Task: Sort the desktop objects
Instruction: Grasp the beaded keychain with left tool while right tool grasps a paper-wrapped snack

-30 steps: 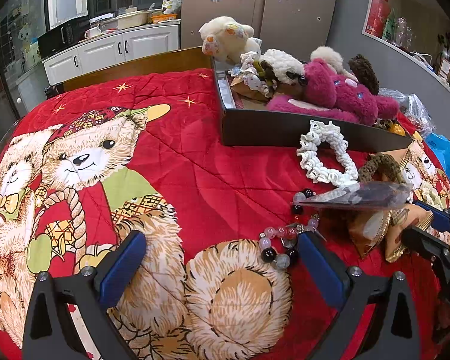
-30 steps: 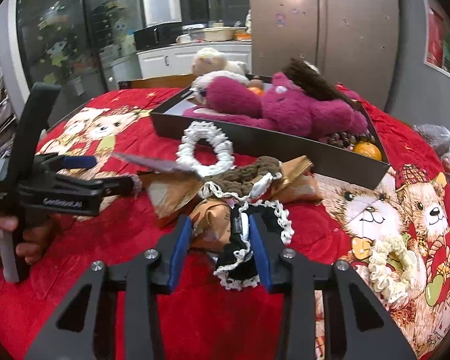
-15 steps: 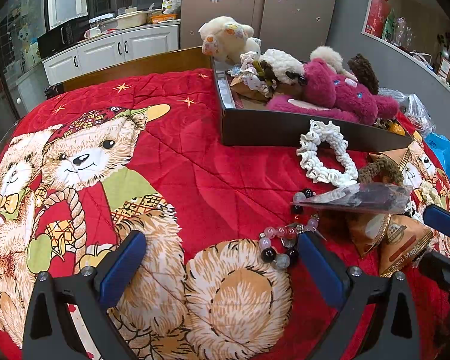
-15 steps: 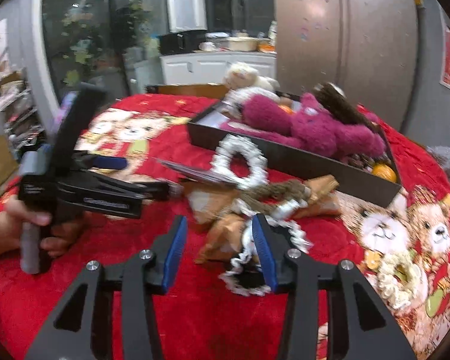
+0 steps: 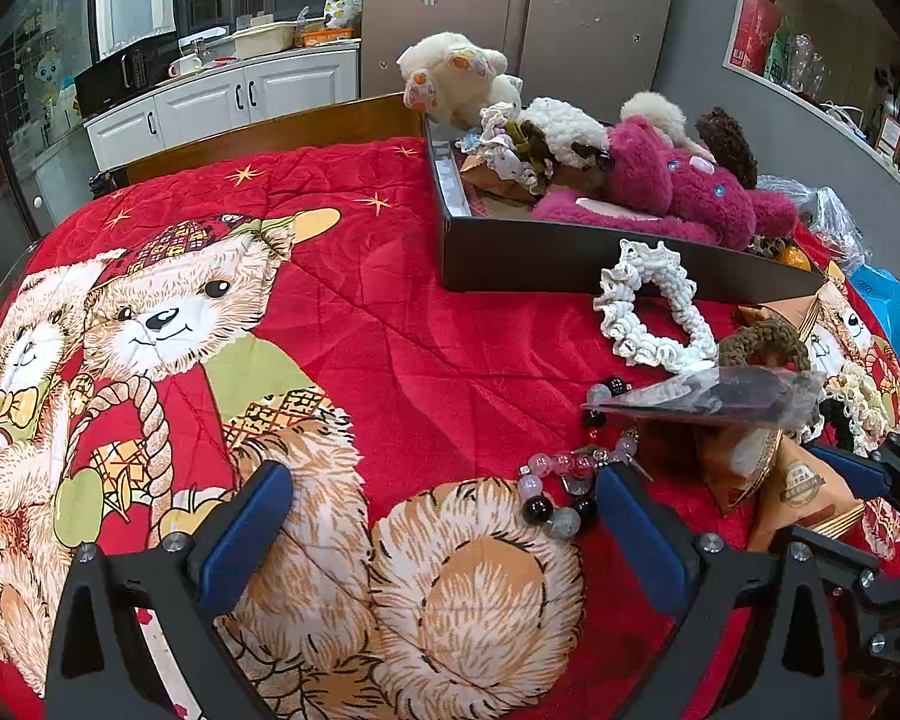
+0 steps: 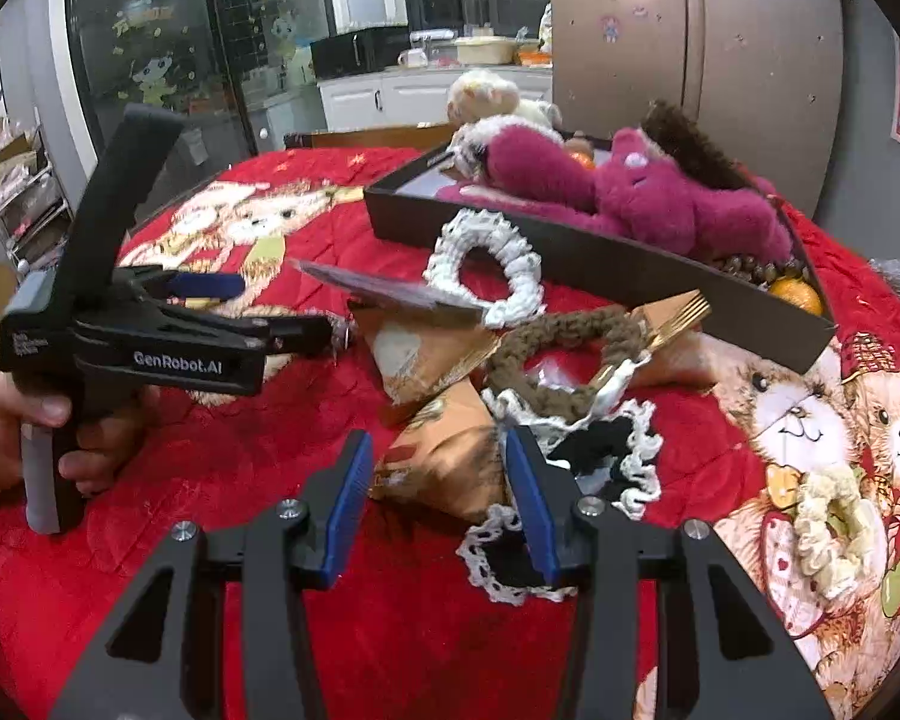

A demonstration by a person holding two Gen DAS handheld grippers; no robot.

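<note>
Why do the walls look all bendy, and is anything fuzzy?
Both wrist views use fisheye lenses, so edges curve and corners go black. In the left wrist view the tall grey fridge doors lean. In the right wrist view the dark cardboard tray is sharp; the glass door shows reflections.

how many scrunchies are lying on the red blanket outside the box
4: white ruffled scrunchie by the black box wall, brown knitted one on the snack packets, black lace-trimmed one nearest, cream one far right. More may be hidden.

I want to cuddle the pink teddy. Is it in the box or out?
In. The pink teddy lies inside the black box, slumped across other toys.
</note>
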